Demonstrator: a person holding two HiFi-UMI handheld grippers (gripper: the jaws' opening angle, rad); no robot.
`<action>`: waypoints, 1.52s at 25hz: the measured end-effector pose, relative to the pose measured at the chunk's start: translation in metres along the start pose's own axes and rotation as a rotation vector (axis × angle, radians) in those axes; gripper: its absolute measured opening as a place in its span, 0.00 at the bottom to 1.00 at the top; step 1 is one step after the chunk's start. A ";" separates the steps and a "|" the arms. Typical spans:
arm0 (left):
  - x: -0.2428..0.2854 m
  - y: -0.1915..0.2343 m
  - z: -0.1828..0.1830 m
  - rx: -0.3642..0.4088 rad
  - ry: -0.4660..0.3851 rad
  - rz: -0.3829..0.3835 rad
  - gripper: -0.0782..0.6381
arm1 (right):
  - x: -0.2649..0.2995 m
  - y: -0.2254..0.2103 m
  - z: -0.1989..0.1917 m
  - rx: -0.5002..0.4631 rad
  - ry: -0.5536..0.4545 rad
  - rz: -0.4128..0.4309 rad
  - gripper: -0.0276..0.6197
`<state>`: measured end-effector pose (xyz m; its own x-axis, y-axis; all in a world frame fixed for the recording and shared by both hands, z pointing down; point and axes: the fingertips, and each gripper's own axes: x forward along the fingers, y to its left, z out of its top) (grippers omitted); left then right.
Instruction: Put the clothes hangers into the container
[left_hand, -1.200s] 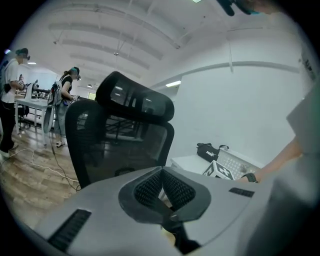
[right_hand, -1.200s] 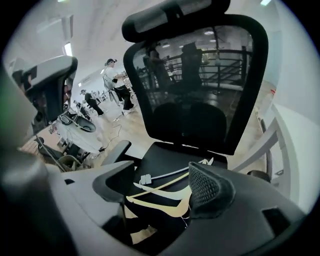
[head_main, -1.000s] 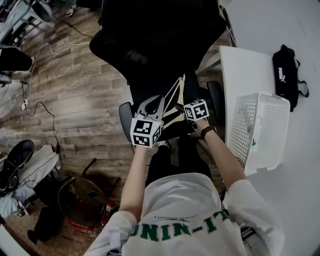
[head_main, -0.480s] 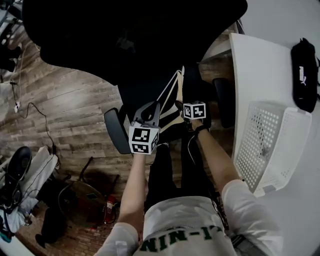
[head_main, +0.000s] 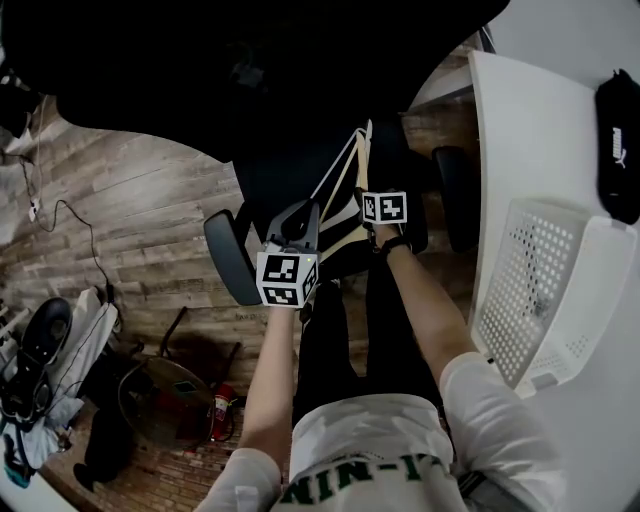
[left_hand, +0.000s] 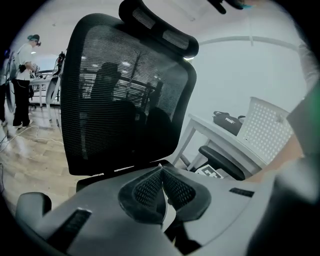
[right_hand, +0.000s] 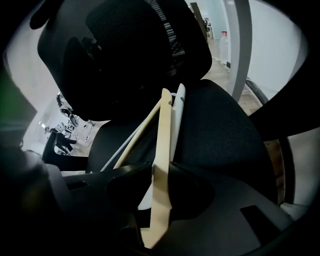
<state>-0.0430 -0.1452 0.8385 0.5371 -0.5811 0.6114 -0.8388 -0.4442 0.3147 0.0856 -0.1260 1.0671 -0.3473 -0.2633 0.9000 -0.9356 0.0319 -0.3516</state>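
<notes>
Several hangers, wooden and white, lie in a bundle on the seat of a black office chair. My right gripper reaches steeply down onto them. Its jaws have just been closing, and the pads now press on the arm of a beige wooden hanger. A white hanger lies right behind that one. My left gripper hovers to the left over the seat's front edge, shut, with nothing between its mesh pads. The container, a white perforated basket, stands on the white table to the right.
The chair's tall mesh back rises ahead, and its armrests flank the seat. A black bag lies on the table beyond the basket. Cables and bags sit on the wood floor to the left.
Both grippers have sunk towards the chair seat. The right jaws came down around the wooden hanger and closed on it. The left gripper stayed shut.
</notes>
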 end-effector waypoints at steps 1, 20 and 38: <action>-0.001 -0.001 0.001 -0.004 0.000 -0.001 0.13 | -0.005 0.000 0.002 0.010 -0.008 -0.001 0.20; -0.090 -0.044 0.109 0.039 -0.133 -0.047 0.13 | -0.174 0.065 0.085 -0.218 -0.214 -0.040 0.18; -0.200 -0.088 0.249 0.089 -0.327 0.004 0.13 | -0.448 0.164 0.187 -0.482 -0.607 -0.017 0.18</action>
<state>-0.0541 -0.1595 0.5077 0.5458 -0.7647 0.3425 -0.8378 -0.4908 0.2391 0.0996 -0.1829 0.5585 -0.3671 -0.7452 0.5568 -0.9132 0.4027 -0.0631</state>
